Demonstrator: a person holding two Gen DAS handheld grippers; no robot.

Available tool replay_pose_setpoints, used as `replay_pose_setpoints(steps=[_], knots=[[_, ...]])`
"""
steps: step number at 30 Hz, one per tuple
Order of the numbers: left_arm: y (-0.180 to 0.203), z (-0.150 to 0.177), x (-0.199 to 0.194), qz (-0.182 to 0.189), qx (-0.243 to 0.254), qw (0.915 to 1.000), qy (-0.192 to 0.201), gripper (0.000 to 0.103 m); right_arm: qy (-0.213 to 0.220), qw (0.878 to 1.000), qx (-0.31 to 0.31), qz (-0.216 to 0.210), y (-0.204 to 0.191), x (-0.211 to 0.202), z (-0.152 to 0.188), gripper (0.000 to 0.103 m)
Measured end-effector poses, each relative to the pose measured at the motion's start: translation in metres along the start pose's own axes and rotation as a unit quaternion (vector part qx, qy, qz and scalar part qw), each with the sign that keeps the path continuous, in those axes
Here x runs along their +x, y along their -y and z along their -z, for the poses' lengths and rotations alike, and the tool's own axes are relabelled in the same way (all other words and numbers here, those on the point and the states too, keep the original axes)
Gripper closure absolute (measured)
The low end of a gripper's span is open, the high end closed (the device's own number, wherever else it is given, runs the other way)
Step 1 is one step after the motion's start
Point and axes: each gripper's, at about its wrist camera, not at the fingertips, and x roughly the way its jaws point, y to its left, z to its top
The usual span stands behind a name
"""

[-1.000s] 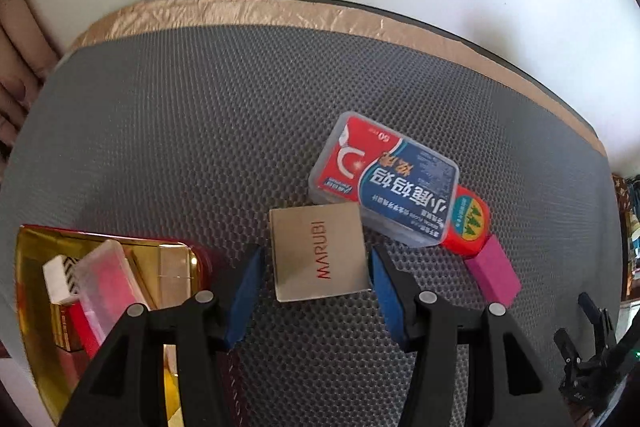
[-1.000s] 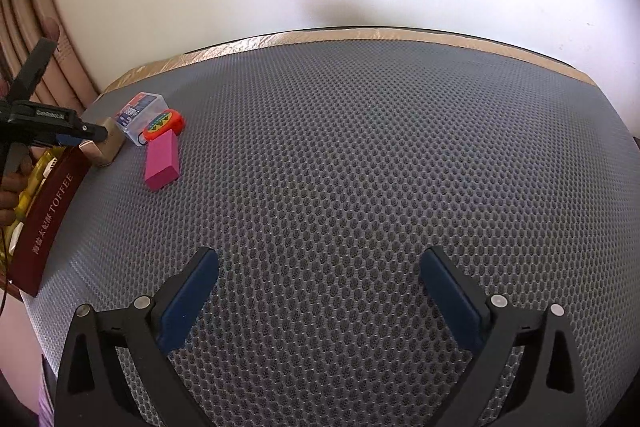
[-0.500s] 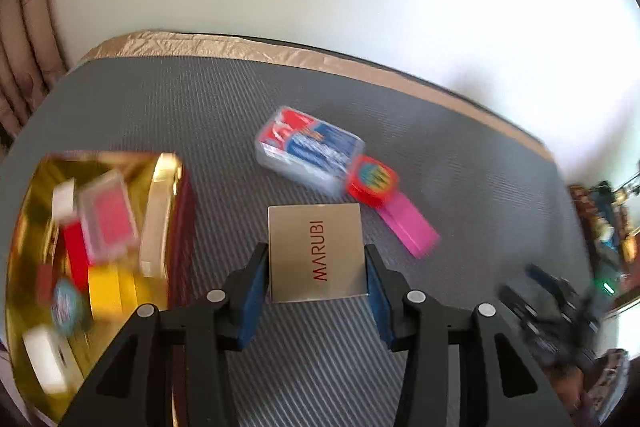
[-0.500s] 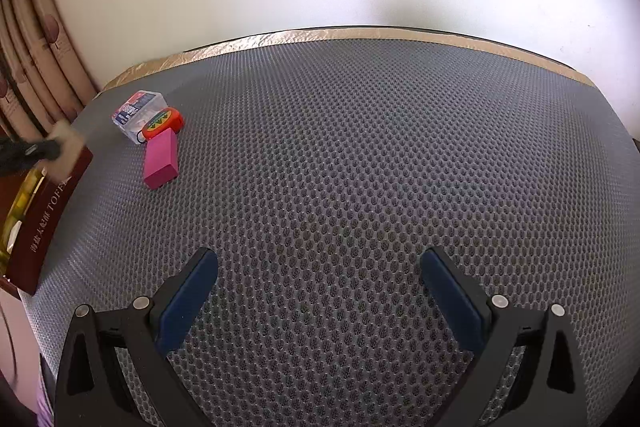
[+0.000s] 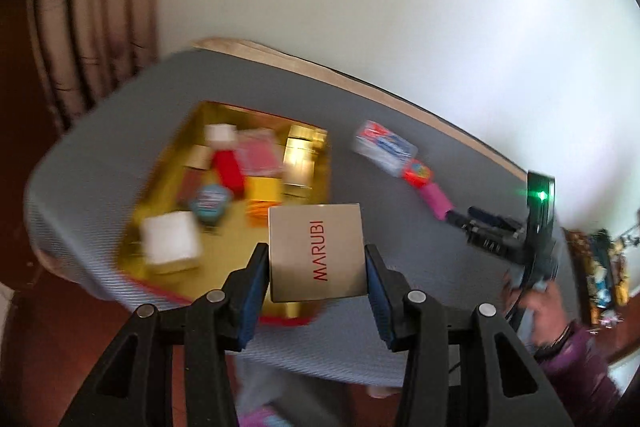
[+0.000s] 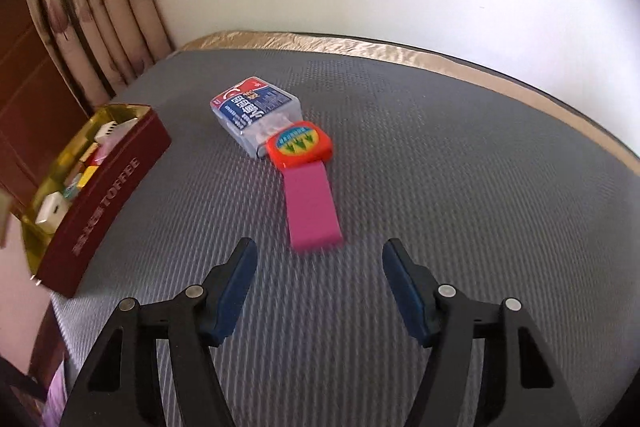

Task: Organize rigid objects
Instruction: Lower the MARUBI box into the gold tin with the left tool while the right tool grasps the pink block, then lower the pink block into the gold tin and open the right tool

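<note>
My left gripper [image 5: 316, 267] is shut on a beige square box marked MARUBI [image 5: 316, 251] and holds it in the air above the near right corner of a gold-lined red tin [image 5: 168, 155] with several small items in it. My right gripper [image 6: 316, 267] is open and empty, just short of a pink block [image 6: 310, 207]. Behind the block lie an orange-red round-faced piece [image 6: 300, 145] and a clear floss box with a blue and red label [image 6: 256, 113]. The tin [image 6: 108, 187], marked TOFFEE, sits at the left in the right wrist view.
The grey mesh mat [image 6: 460, 207] covers the table, with a tan strip [image 6: 400, 51] along its far edge by the white wall. Curtains [image 6: 100, 7] hang at the left. The right gripper [image 5: 476, 223] and the hand holding it show in the left wrist view.
My left gripper has shut on the MARUBI box, lifted it and carried it left over the tin. My right gripper has moved left up to the pink block.
</note>
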Motion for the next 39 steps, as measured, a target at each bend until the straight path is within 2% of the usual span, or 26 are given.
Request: replay_pose_setpoints(steps=[4,10,12,14,15,16,17,20,23,26,28,33,36,39], knots=[[-0.026,0.003,-0.006,-0.037,0.0,0.9993,0.008,0.056,-0.03,0.999,-0.009,0.022,-0.001,0.022,-0.011,0.04],[-0.034,0.005,0.013,-0.03,0.005,0.9995,-0.014,0.056,-0.043,0.998,-0.018,0.032,-0.003,0.035,-0.014,0.04],[-0.026,0.007,0.02,-0.032,0.021,0.9991,-0.019,0.056,-0.046,0.998,-0.027,0.033,-0.005,0.037,-0.015,0.046],[-0.02,0.006,0.033,-0.038,0.041,0.9981,-0.025,0.056,-0.049,0.997,-0.041,0.034,-0.01,0.037,-0.017,0.062],[-0.019,0.005,0.038,-0.037,0.047,0.9978,-0.028,0.056,-0.048,0.997,-0.045,0.034,-0.012,0.037,-0.016,0.065],[-0.018,0.004,0.043,-0.037,0.051,0.9975,-0.031,0.056,-0.048,0.997,-0.049,0.039,-0.014,0.036,-0.016,0.074],[-0.016,0.003,0.051,-0.039,0.055,0.9971,-0.034,0.056,-0.048,0.997,-0.051,0.037,-0.015,0.035,-0.015,0.076],[-0.015,0.001,0.068,-0.056,0.069,0.995,-0.045,0.055,-0.047,0.997,-0.045,0.033,-0.01,0.028,-0.01,0.076],[-0.012,0.002,0.076,-0.071,0.084,0.9932,-0.039,0.055,-0.044,0.998,-0.035,0.026,-0.008,0.024,-0.009,0.076],[-0.007,0.005,0.079,-0.108,0.113,0.987,-0.035,0.055,-0.043,0.999,-0.02,0.014,-0.006,0.019,-0.008,0.076],[-0.006,0.006,0.078,-0.112,0.12,0.9859,-0.032,0.055,-0.037,0.999,-0.007,0.003,-0.004,0.011,-0.005,0.076],[-0.015,0.007,0.062,-0.124,0.091,0.9878,-0.023,0.055,-0.019,0.999,0.019,-0.027,-0.005,-0.015,-0.001,0.076],[-0.026,0.012,0.032,-0.138,0.045,0.9892,0.017,0.055,-0.001,0.998,0.02,-0.052,-0.021,-0.037,-0.006,0.076],[-0.04,0.024,0.0,-0.162,0.0,0.9854,0.053,0.053,0.014,0.996,0.008,-0.085,-0.045,-0.056,-0.017,0.076]])
